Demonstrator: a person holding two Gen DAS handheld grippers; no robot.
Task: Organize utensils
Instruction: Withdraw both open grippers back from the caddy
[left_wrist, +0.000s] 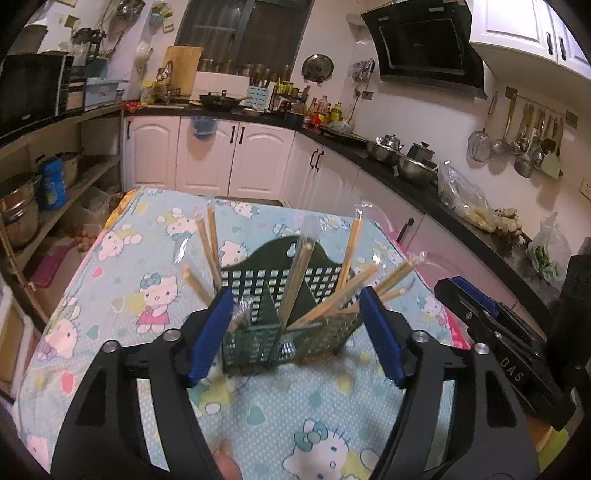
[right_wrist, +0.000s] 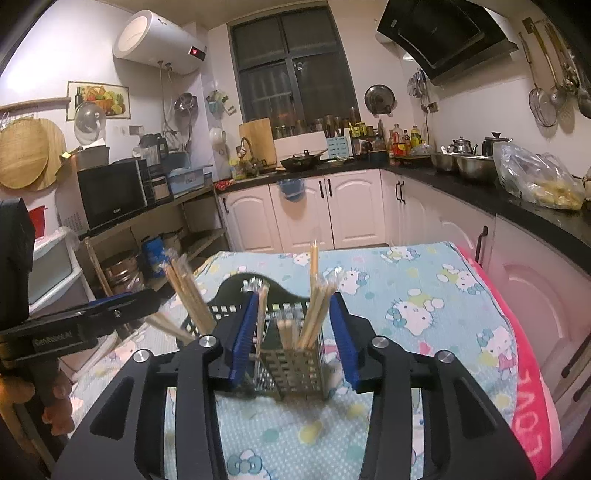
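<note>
A dark green slotted utensil holder (left_wrist: 258, 339) stands on the table, with a metal mesh holder (left_wrist: 334, 330) beside it on the right. Both hold several wooden chopsticks (left_wrist: 299, 275), some in clear plastic sleeves. My left gripper (left_wrist: 297, 332) is open, its blue pads on either side of the holders, just in front of them. In the right wrist view the metal holder (right_wrist: 295, 363) with chopsticks (right_wrist: 314, 295) sits between the open fingers of my right gripper (right_wrist: 295, 343); the green holder (right_wrist: 221, 314) is behind it to the left. Neither gripper holds anything.
The table wears a light blue cartoon-cat cloth (left_wrist: 147, 295) with a pink edge (right_wrist: 528, 369) on the right. The right gripper's body (left_wrist: 498, 325) shows at the right of the left view. Counters, cabinets and shelves (left_wrist: 55, 192) surround the table.
</note>
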